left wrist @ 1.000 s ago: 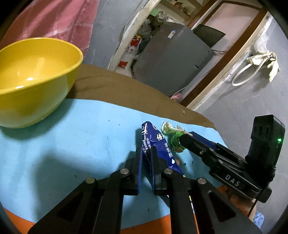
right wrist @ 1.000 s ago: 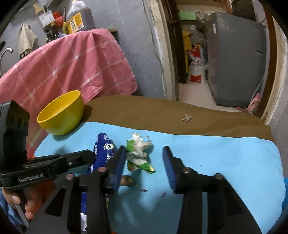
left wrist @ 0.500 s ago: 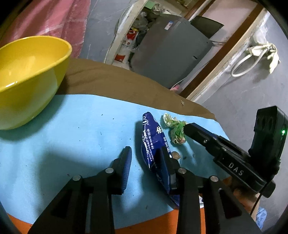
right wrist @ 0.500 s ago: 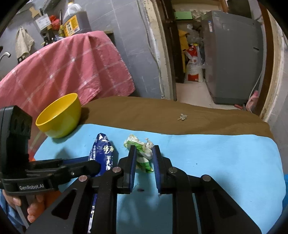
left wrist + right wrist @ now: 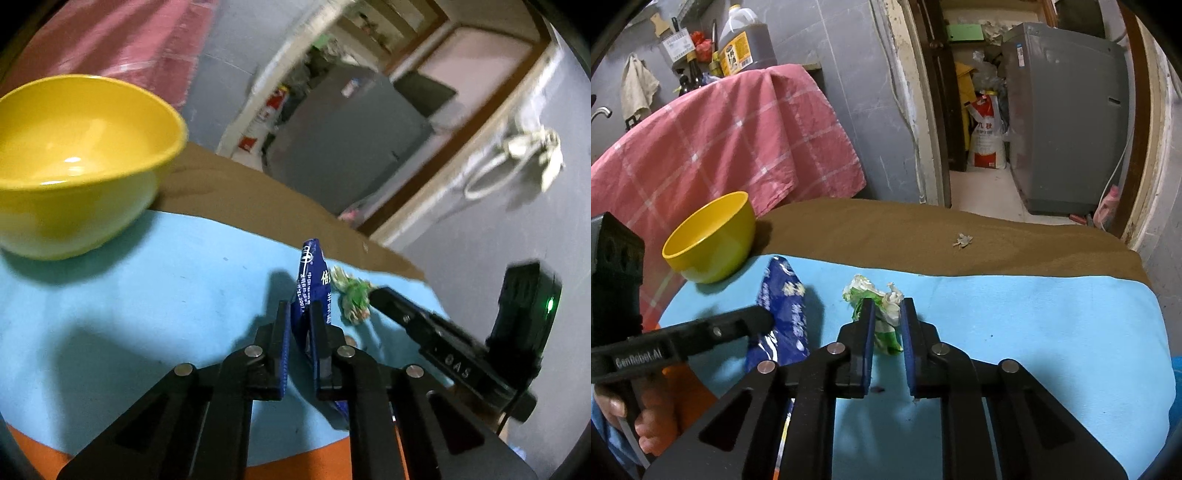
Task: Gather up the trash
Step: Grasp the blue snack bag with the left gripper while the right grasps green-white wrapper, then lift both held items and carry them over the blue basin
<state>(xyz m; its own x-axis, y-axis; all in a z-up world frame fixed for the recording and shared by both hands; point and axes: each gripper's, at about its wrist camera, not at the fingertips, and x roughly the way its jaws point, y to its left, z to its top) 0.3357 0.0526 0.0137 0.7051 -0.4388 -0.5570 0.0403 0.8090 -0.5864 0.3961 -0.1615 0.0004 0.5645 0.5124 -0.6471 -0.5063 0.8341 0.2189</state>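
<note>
The blue snack packet [image 5: 309, 280] is pinched up on edge between the left gripper [image 5: 298, 314]'s blue pads, its printed end standing clear above the fingertips while its lower end trails down over the light-blue mat [image 5: 147, 295]. That gripper's jaws are closing, and the packet is squeezed thin between them. Just beside it, the crumpled green-and-white wrapper [image 5: 877, 306] sits caught between the right gripper [image 5: 886, 314]'s pads, which have drawn in narrow and press on its sides; the wad seems to rest on the mat rather than hang clear, though I can't be sure from here.

So both main pieces of litter are in a grip, one per hand, but neither has gone anywhere. The yellow bowl [image 5: 709, 240] stands at the mat's far left corner, well apart from the two wrappers, and it looks empty inside; I'd guess it is the place the rubbish is meant for. Further off, a small pale scrap [image 5: 962, 240] lies alone on the brown cloth [image 5: 886, 236] beyond the mat, untouched, and a few dark specks dot the mat near the right gripper.

By my reckoning the job is barely begun: picking up is under way, carrying and dropping are yet to come, and the far scrap awaits a later trip.
</note>
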